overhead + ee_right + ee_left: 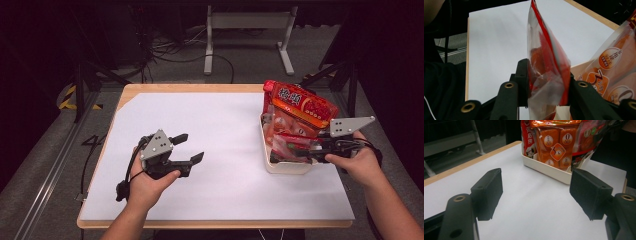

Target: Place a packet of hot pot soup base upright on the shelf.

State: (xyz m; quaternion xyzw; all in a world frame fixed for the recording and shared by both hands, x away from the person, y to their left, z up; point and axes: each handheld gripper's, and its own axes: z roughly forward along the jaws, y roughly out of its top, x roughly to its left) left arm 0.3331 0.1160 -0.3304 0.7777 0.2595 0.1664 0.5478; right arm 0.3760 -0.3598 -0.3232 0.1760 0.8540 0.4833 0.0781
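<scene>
A: Eyes on the red-and-clear packet [547, 67]. It stands on edge in the right gripper view, and the right tool [546, 82] has its jaws pressed against both faces of it, a firm pinch low on the pack.

B: And from the high view that packet [290, 142] sits at the cream tray [287, 167], near the tabletop's right edge, in front of the big orange bag [305, 107] that stands upright in the tray.

A: The right tool [312, 147] comes in from the right, lying level, the person's right hand [357, 162] wrapped round its body, the grey plate on top.

B: Over to the other side. The left tool [192, 147] is well apart from the tray, out over the bare white sheet [220, 140], left hand [145, 182] underneath it.

A: Jaws spread wide there, nothing between them. The left gripper view looks past the two black pads [589, 192] straight across the sheet to the tray [549, 170] and the orange bag [556, 147].

B: That white sheet covers nearly the whole wooden tabletop [150, 88], with just a strip of wood showing round the rim.
</scene>
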